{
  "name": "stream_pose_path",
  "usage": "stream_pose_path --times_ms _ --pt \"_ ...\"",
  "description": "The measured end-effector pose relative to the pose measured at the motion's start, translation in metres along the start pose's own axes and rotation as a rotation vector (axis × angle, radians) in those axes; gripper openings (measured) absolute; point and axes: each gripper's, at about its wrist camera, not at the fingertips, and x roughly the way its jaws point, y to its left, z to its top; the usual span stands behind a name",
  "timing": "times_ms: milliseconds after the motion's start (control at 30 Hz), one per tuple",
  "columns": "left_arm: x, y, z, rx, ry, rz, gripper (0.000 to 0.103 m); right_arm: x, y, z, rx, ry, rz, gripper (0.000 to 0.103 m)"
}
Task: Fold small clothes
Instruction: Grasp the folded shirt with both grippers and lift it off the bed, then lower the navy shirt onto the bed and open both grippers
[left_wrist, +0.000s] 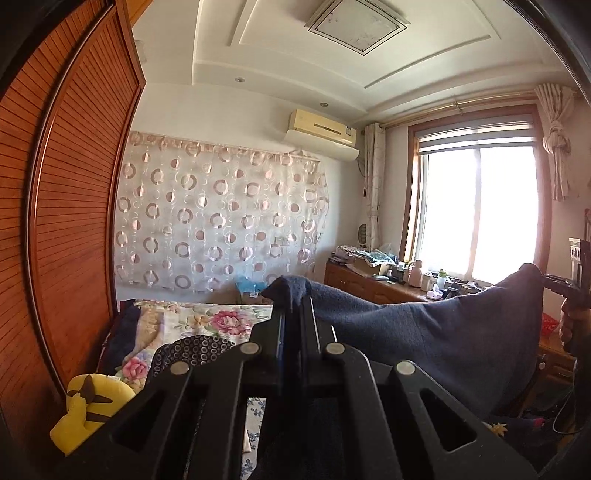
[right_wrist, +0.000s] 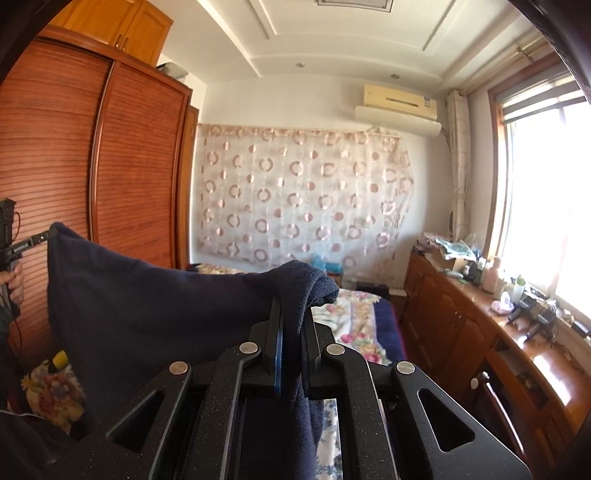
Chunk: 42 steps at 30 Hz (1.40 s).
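The soft cloth garment (left_wrist: 443, 332) in my black metal grippers is plain dark navy. Below, the quilted bedspread (left_wrist: 207, 317) shows pink roses on cream. The sheer hanging curtain (right_wrist: 303, 199) carries pink rings; the slatted wooden wardrobe (right_wrist: 140, 166) is reddish-brown.

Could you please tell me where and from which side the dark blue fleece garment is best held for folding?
By its two upper corners, one from each side. The dark blue fleece garment already hangs spread that way: the left tool pinches one bunched corner, the right tool the other, so the cloth drapes flat between them.
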Motion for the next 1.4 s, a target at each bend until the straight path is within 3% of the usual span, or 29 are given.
stream_pose_path --times_ms 167,333,533,567,667,767,900,1133,1167,1200,1233,1400 --pt "0.021 0.006 0.001 -0.001 0.007 0.014 0.003 0.004 -0.003 0.011 -0.026 -0.016 -0.014 0.004" --pt "0.088 0.019 -0.018 0.0 0.085 0.077 0.004 0.065 -0.028 0.01 -0.026 0.046 -0.035 0.004" --pt "0.214 0.04 -0.058 0.067 0.241 0.206 0.013 0.208 -0.062 -0.016 -0.029 0.172 -0.11 0.005" --pt "0.242 0.049 -0.071 0.061 0.304 0.21 0.014 0.238 -0.066 -0.026 -0.034 0.209 -0.138 0.009" --pt "0.27 0.06 -0.095 0.014 0.396 0.206 0.023 0.306 -0.08 -0.059 -0.032 0.342 -0.23 0.032" --pt "0.265 0.049 -0.113 0.038 0.425 0.191 0.039 0.339 -0.094 -0.093 0.026 0.415 -0.241 0.033" --pt "0.242 0.035 -0.127 0.04 0.453 0.158 0.051 0.335 -0.093 -0.127 0.062 0.429 -0.213 0.033" --pt "0.202 0.019 -0.157 0.013 0.507 0.14 0.052 0.293 -0.066 -0.159 0.105 0.454 -0.104 0.033" --pt "0.197 0.018 -0.164 0.002 0.511 0.136 0.052 0.289 -0.064 -0.164 0.117 0.456 -0.089 0.037" --pt "0.193 0.017 -0.169 -0.008 0.515 0.134 0.052 0.283 -0.062 -0.174 0.136 0.465 -0.061 0.051" --pt "0.187 0.016 -0.175 -0.021 0.518 0.132 0.052 0.28 -0.058 -0.181 0.143 0.473 -0.045 0.057" --pt "0.165 0.015 -0.207 -0.071 0.543 0.125 0.052 0.262 -0.047 -0.221 0.212 0.533 -0.012 0.059"
